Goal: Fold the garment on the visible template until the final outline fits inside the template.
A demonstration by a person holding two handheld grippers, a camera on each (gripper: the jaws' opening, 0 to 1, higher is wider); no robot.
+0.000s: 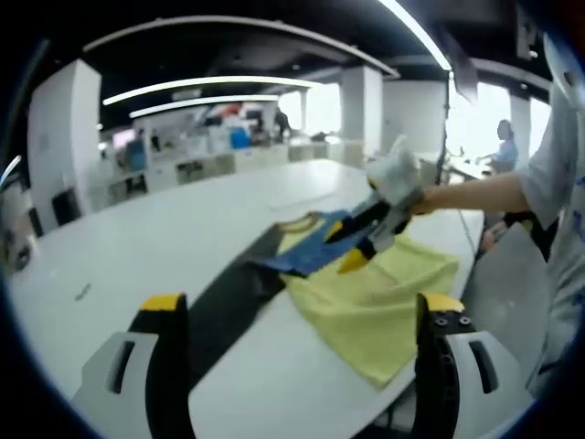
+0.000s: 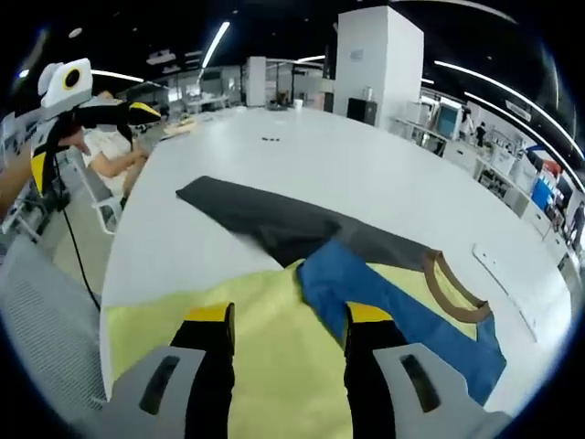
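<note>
Up front in the left gripper view, the left tool has its jaws wide apart with nothing between them, hovering over the white desk. Past it, the yellow and blue garment lies partly on a dark template, with the right tool over its blue part. In the right gripper view, the right tool sits on the garment, jaws apart, blue sleeve between them; can't tell if it's gripped. The left tool floats far left.

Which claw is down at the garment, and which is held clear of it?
The right claw sits over the garment; the left claw is clear above the table.
</note>
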